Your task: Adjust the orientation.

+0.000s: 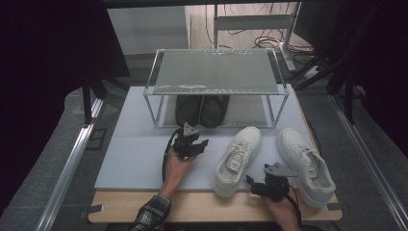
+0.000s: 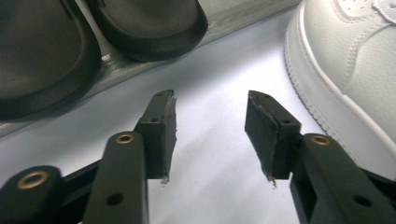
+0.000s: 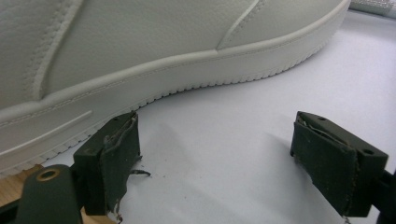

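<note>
My left gripper (image 1: 201,142), jaws half apart, empty, at the mat's centre; black slippers (image 1: 201,109) at its 12 o'clock under the rack (image 1: 216,72). White sneaker (image 1: 239,159) at 3 o'clock. My right gripper (image 1: 251,184) gapes, empty, beside that sneaker's heel.

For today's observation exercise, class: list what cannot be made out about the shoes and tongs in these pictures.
- Dark shoes: high view, backs hidden under the rack's top shelf; left gripper view, cut off by the top edge.
- Left white sneaker: right gripper view, toe and heel cut off by the edges.
- Right tongs: high view, too small and dark to judge.
</note>
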